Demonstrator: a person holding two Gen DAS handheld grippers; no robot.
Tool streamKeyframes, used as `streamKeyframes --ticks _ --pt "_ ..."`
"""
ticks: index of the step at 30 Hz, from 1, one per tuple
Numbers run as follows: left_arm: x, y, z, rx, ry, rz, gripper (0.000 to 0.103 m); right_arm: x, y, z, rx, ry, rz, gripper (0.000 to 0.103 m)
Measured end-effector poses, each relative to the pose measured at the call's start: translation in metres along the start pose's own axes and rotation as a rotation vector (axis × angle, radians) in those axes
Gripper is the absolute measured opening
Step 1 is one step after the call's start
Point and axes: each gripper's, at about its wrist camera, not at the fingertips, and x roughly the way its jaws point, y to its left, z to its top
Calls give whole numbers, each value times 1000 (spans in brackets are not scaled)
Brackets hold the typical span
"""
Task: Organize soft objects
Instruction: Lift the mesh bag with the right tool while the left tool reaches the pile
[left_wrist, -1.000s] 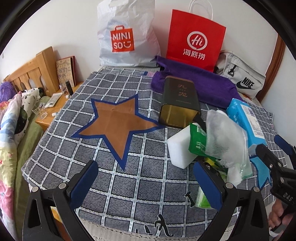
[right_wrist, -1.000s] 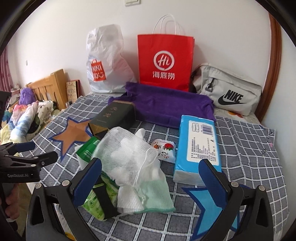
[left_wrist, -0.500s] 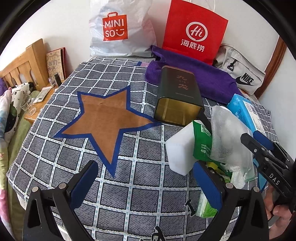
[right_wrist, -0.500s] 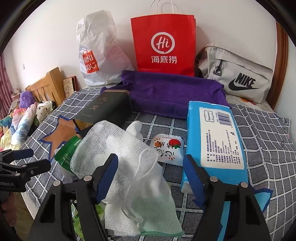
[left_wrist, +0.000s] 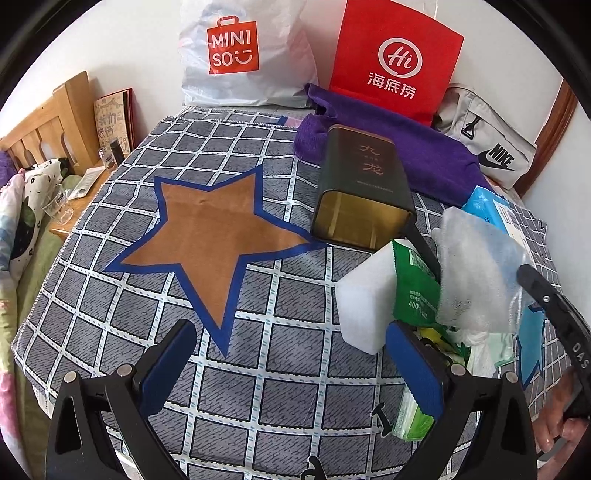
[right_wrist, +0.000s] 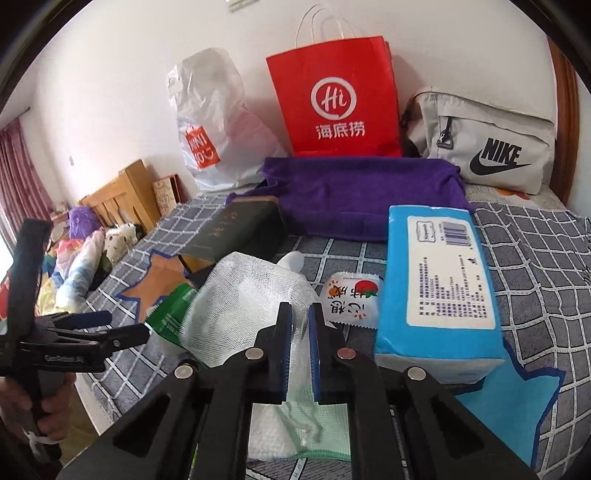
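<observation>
A white mesh bag (right_wrist: 251, 291) stuffed with white material lies on a green-edged cloth (right_wrist: 325, 417) atop the checked bedspread (left_wrist: 258, 369). My right gripper (right_wrist: 299, 314) has its jaws closing, and the pads pinch the near part of the bag. The bag (left_wrist: 476, 269) also shows in the left wrist view, beside a white sponge block (left_wrist: 364, 299) and a green packet (left_wrist: 413, 288). My left gripper (left_wrist: 291, 339) hangs open over the bedspread, left of that pile, with nothing between its fingers.
A blue tissue pack (right_wrist: 436, 288) and a small snack sachet (right_wrist: 351, 302) lie right of the mesh bag. A dark tin (left_wrist: 365, 184) lies on its side behind the pile, before a purple towel (right_wrist: 362, 192). Red, white and grey bags line the wall.
The right gripper's jaws went from wide open to pinching the mesh bag as it dipped toward the bag. The left gripper eased slightly forward and down, still open.
</observation>
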Motion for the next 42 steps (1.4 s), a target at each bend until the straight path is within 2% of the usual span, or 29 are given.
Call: streamKeyframes --ticks 3,7,14,21,25,27,28,29,32,35,42 --pt "-2 -2 1 3 0 -7 103 -18 -5 2 4 -29 3 7" --pt "-7 -9 1 6 -7 -31 103 -42 -17 -1 -3 -47 -49 7" --pt "-12 -31 -2 50 -12 -45 103 -75 -53 -27 19 -5 -142 7" --pt "-14 -50 -18 99 32 -54 103 -75 -80 -64 3 78 -225 8" --pt "-13 -60 -31 135 62 -30 103 -65 -93 -77 37 111 -262 14" --pt "-14 -63 -40 154 78 -39 103 -64 -94 -81 40 118 -265 33" --pt "-14 -65 -43 163 82 -40 103 -64 -94 -82 40 117 -267 55" --pt "-15 -67 -46 173 83 -35 103 -66 -93 -83 39 105 -269 70" --pt "-16 -73 -54 201 81 -45 103 -72 -86 -85 45 53 -248 85" --pt "-15 -80 -59 218 98 -91 103 -63 -77 -85 43 70 -210 90" --pt "5 -90 -69 276 136 -70 103 -30 -64 -91 22 163 -248 91"
